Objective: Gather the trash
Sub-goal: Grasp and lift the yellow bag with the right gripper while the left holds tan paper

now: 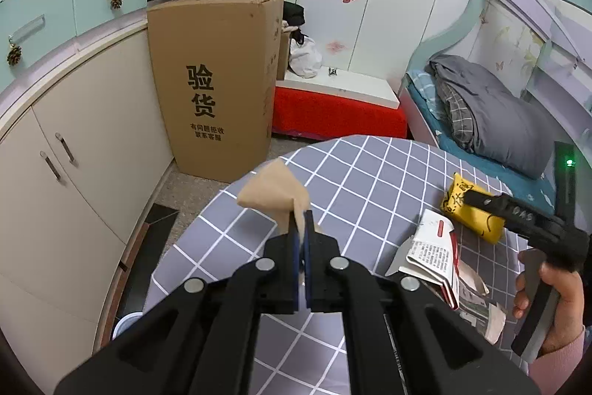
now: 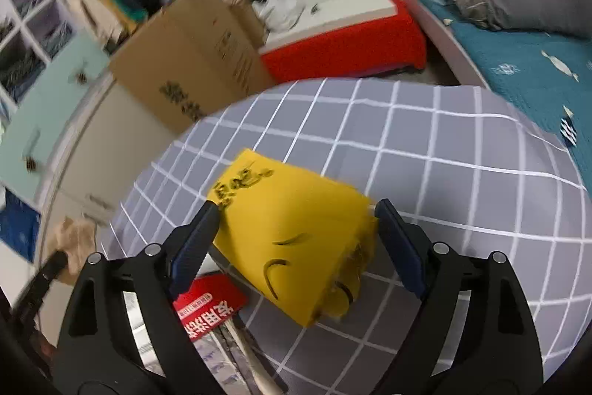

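Right hand-held gripper (image 2: pixel 296 223): jaws spread wide, one blue pad on either side of the crumpled yellow paper packet with black scrawl (image 2: pixel 296 239). The left pad looks to sit at the packet's near-left edge and the right pad just beside its right edge; motion blur leaves it unclear whether either pad touches. No squeeze is visible, so I read it as released, not yet gripping.

Key relation: the packet lies straight ahead of the right hand-held gripper and already between its fingers. Its long axis runs from far-left to near-right in the right wrist view, roughly across the gap, so the jaws span the length rather than the narrow side. That makes a wide bite; judgement: closing here should catch it, but the soft paper may buckle.

The packet rests on the grey counter cloth with a white grid (image 2: pixel 444 173), next to a folded printed leaflet with a red panel (image 2: pixel 207 306).

Left hand-held gripper (image 1: pixel 302 228): clenched on a creased tan paper scrap (image 1: pixel 275 195), held up off the counter. In the left wrist view the packet (image 1: pixel 477 221) sits well off to its right under the right tool, so the right hand is plainly nearer.

Trash still lying: packet, leaflet, and torn paper beneath the leaflet.
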Available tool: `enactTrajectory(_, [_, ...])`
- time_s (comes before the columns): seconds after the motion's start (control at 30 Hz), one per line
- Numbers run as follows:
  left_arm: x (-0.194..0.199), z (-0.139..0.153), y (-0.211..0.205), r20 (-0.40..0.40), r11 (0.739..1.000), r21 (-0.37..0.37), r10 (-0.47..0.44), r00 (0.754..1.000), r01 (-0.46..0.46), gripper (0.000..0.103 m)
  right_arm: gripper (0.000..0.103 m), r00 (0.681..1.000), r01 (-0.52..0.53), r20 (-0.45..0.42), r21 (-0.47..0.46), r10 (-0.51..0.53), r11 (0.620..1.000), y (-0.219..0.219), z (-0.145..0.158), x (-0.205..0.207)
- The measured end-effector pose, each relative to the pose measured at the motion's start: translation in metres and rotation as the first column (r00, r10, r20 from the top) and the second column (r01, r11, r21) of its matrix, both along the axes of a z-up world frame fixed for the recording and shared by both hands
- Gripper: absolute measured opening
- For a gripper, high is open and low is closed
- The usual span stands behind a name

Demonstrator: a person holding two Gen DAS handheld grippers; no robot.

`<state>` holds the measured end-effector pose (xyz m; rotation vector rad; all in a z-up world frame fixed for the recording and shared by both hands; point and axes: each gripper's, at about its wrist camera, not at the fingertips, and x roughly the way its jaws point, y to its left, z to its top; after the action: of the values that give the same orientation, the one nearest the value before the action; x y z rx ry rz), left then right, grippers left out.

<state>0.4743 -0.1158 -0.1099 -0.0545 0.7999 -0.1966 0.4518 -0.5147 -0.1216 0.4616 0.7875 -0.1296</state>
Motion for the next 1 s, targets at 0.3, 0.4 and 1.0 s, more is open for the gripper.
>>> enactTrajectory(0.3, [-0.01,0.004,0.011,-0.013,1.0,-0.024,0.0,1.0,0.0,0.002,0.034,0.998,-0.069,-0.017,-0.123,0.067,0.99,0.03,0.007,-0.011])
enactTrajectory(0.4, [-0.017,0.011,0.019,-0.011,0.999,-0.04,0.003,1.0,-0.003,0.002,0.032,0.998,-0.061,0.006,-0.136,0.063,0.989,0.038,0.014,-0.024])
enactTrajectory(1.0, [-0.1,0.054,0.122,0.047,0.99,-0.118,0.084,0.995,-0.078,0.002,0.032,0.955,-0.198,0.168,-0.246,0.243,0.949,0.18,0.114,-0.09])
